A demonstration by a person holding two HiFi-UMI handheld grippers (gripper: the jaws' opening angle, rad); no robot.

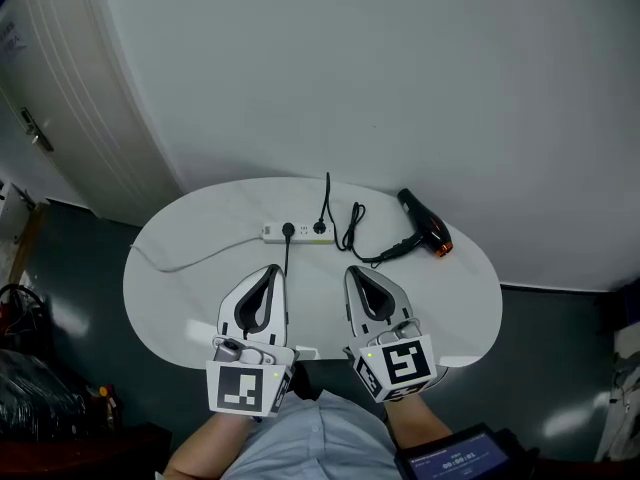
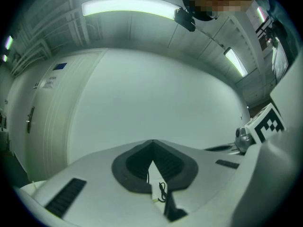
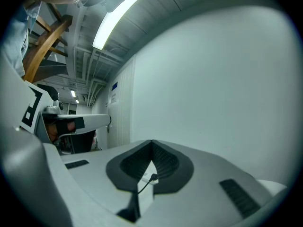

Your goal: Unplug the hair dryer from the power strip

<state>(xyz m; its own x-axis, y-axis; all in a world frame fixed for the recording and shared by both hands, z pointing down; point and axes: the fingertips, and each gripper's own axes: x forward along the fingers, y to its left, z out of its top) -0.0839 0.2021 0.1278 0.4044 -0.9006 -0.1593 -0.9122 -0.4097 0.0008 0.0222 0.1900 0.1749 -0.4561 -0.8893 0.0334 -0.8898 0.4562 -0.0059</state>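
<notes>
Head view: the black hair dryer point(image 1: 425, 223), orange at one end, lies on its side at the white table's point(image 1: 190, 273) far right. Its cord point(image 1: 352, 230) loops toward the power strip point(image 1: 298, 232).

Left gripper view: the left gripper point(image 2: 152, 143) is pinched closed and empty.

Right gripper view: the right gripper point(image 3: 151, 143) is likewise closed on nothing.

Your tabletop point(image 1: 170, 288) is plain white, and so is the power strip point(image 1: 300, 233) at its far side, with a black plug point(image 1: 288, 230) in it. To the right, the hair dryer point(image 1: 425, 226) is black with an orange nozzle end, and its cord point(image 1: 352, 230) is black. Your left tool point(image 1: 272, 268) and right tool point(image 1: 352, 271) are white with black pads. Each cube point(image 1: 243, 390) shows black-and-white square markers.
</notes>
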